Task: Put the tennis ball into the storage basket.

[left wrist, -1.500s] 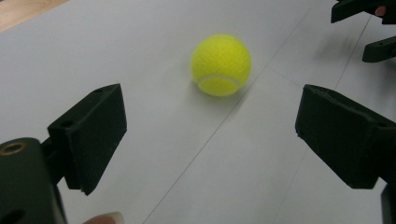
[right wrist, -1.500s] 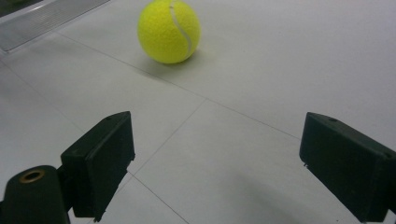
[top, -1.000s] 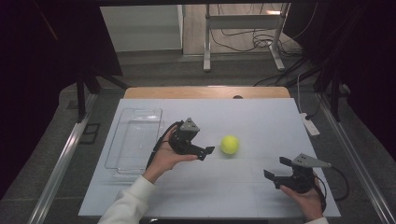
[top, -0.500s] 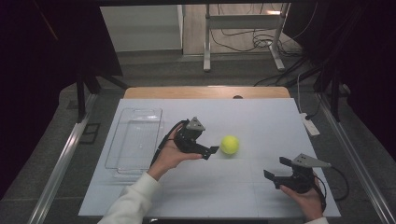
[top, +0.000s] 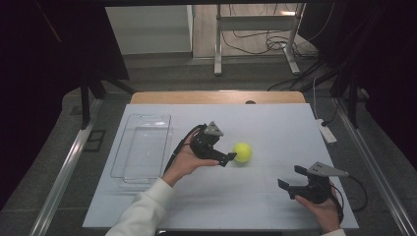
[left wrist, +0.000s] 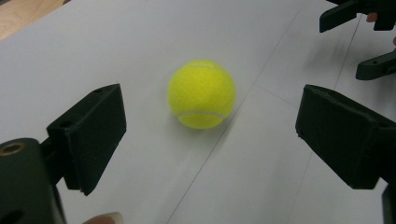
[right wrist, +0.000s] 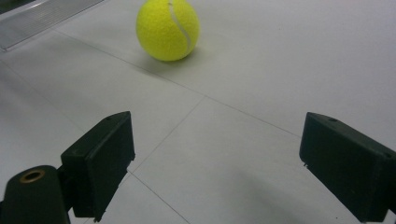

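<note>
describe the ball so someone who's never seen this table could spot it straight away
On the white table, look right of the clear tray, near the middle. The tennis ball lies just ahead of the open left claw. It is the one round, bright yellow thing there.

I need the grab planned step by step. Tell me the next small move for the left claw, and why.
Probably ease the left claw forward until its jaws flank the tennis ball, then close. Its jaws stand wide open, the ball lies just ahead, centred between them but not yet inside the gap, resting free on the white table. The right claw waits apart, open.
</note>
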A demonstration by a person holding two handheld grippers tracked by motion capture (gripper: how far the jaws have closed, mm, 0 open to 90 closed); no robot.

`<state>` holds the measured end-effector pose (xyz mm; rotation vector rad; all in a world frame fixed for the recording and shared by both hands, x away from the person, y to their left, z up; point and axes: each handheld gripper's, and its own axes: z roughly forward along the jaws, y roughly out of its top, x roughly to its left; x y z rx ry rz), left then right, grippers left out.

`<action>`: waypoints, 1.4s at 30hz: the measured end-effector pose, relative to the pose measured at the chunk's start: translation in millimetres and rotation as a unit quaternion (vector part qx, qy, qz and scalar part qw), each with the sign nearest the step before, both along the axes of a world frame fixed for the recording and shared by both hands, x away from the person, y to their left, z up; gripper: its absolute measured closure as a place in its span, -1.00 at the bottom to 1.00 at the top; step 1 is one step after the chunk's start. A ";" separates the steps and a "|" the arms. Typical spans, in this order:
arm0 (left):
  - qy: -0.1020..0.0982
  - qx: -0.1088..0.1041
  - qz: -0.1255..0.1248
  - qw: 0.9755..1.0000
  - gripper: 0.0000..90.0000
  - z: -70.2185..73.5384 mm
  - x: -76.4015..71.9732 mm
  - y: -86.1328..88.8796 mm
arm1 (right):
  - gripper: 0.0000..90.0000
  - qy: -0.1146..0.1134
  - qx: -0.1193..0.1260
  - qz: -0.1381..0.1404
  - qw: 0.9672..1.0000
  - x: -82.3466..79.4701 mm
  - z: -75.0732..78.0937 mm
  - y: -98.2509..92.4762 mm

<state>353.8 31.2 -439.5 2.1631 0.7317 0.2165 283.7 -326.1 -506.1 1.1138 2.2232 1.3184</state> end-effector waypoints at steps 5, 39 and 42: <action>0.003 -0.005 -0.007 1.000 -0.79 1.2 1.0 -4.1 | -0.77 0.001 0.000 -0.001 1.000 -0.1 -0.1 -0.2; 0.020 0.023 -0.012 0.999 -0.80 -10.3 25.4 -31.0 | -0.77 0.001 -0.002 -0.001 1.000 0.2 -0.6 -0.8; 0.022 0.028 -0.014 0.999 -0.80 -10.9 26.9 -34.7 | -0.77 0.000 -0.002 -0.001 1.000 0.1 -0.5 -0.9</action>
